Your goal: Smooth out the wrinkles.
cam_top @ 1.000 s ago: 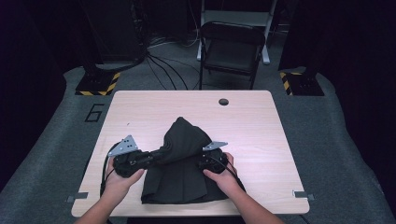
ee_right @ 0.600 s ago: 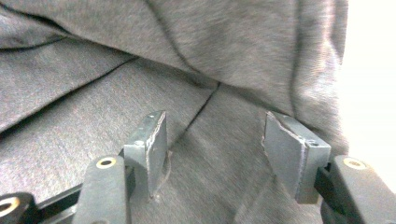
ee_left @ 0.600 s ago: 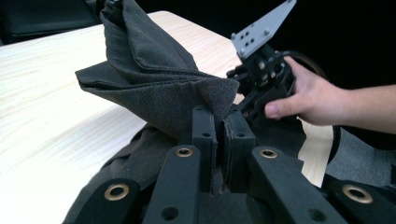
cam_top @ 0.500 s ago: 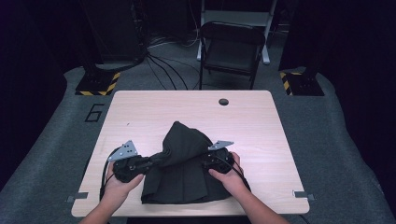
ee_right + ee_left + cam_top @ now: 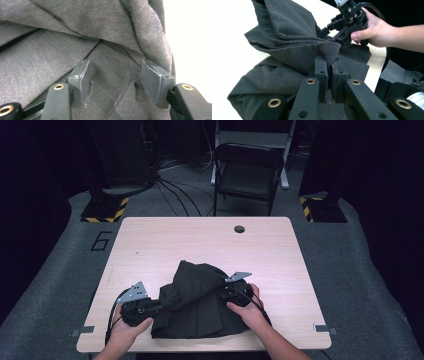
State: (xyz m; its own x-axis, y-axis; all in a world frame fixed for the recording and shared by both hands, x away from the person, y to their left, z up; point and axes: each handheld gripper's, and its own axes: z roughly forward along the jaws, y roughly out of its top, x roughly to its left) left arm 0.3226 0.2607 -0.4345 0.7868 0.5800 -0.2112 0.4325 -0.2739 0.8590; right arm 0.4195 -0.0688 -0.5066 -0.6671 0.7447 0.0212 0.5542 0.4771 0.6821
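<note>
The left gripper (image 5: 162, 304) has its jaws clenched on a gathered fold of the dark garment (image 5: 200, 305), which lies bunched on the near half of the surface (image 5: 200, 240), between the two hands. In the left gripper view the pinch takes in only the tip of a thick, doubled edge (image 5: 322, 53), so the likeliest trouble is that the fold slides out if the hand pulls hard or sideways. It is also possible that the bite has caught more layers than intended, dragging the whole heap instead of one flap.

The garment is a charcoal woven cloth with a fine twill grain, matte and fairly stiff. It holds creases and stands up in a peaked ridge rather than collapsing flat. A line of stitching runs along its hem (image 5: 287, 37), and several overlapping panels pile up unevenly.

The right gripper (image 5: 223, 292) has its jaws released, spread over the cloth with fabric lying between them but not pressed; they have just been closing a little. From the right gripper view a seam (image 5: 117, 58) crosses between the pads. If they shut here they might grab a flat single layer and slip, or bunch the cloth underneath. The surface is smooth pale wood, so the cloth could skid.
</note>
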